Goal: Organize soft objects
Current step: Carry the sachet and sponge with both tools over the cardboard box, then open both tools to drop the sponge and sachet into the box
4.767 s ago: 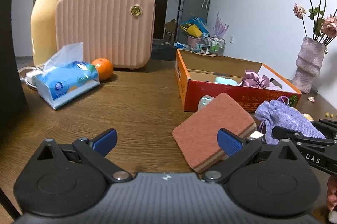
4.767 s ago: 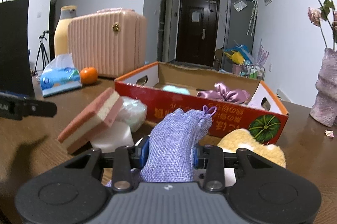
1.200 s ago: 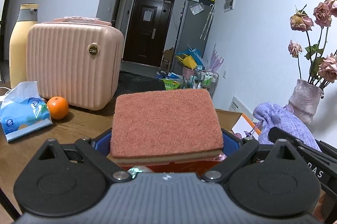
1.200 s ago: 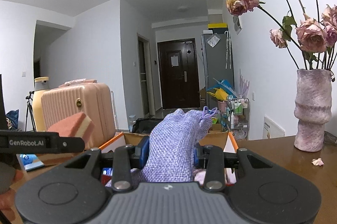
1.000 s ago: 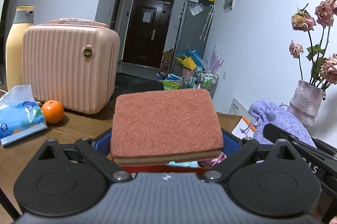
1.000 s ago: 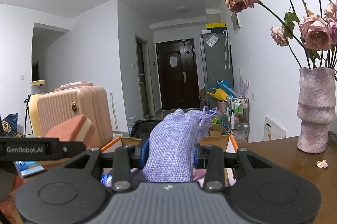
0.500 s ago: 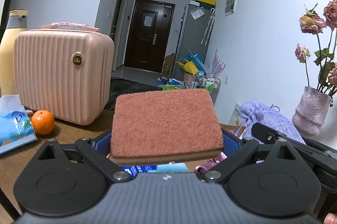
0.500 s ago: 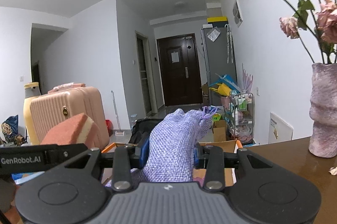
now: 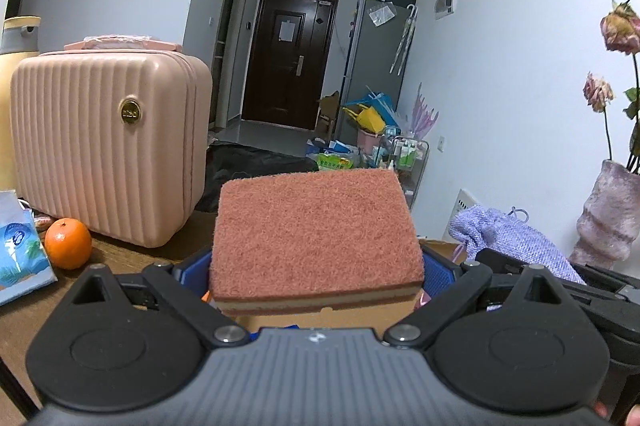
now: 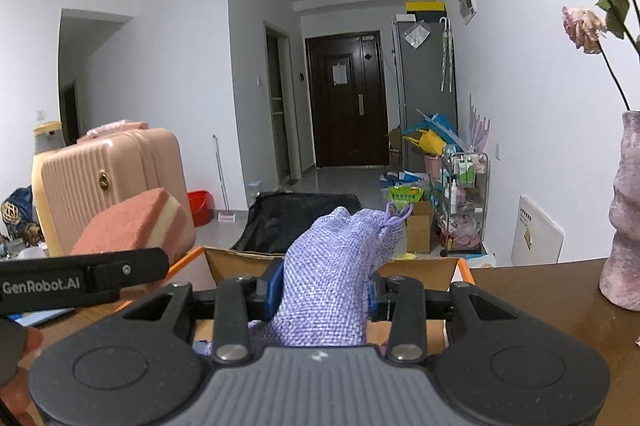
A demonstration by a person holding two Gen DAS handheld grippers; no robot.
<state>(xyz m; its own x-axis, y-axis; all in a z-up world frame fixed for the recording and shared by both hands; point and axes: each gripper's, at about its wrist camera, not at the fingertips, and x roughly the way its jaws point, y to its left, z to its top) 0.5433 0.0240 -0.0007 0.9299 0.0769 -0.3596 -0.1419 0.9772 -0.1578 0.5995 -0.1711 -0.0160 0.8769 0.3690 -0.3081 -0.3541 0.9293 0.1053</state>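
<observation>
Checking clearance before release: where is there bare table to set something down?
Bare table lies between the box and vase, and in front of the suitcase, right of the orange. The left edge is crowded: orange, tissue pack. The box floor is hidden.

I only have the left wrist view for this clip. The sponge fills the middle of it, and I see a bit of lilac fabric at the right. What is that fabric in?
Observer: The right gripper is shut on it; it is a lilac drawstring pouch.
Operator: Where is the box? The sponge hides it for me.
Observer: The cardboard box lies just beyond the right gripper, open side up.
Operator: How does the sponge sit, seen from outside?
Observer: From the right wrist view the sponge is held by the left gripper above the box's left end, showing a pale layer under the red one.
</observation>
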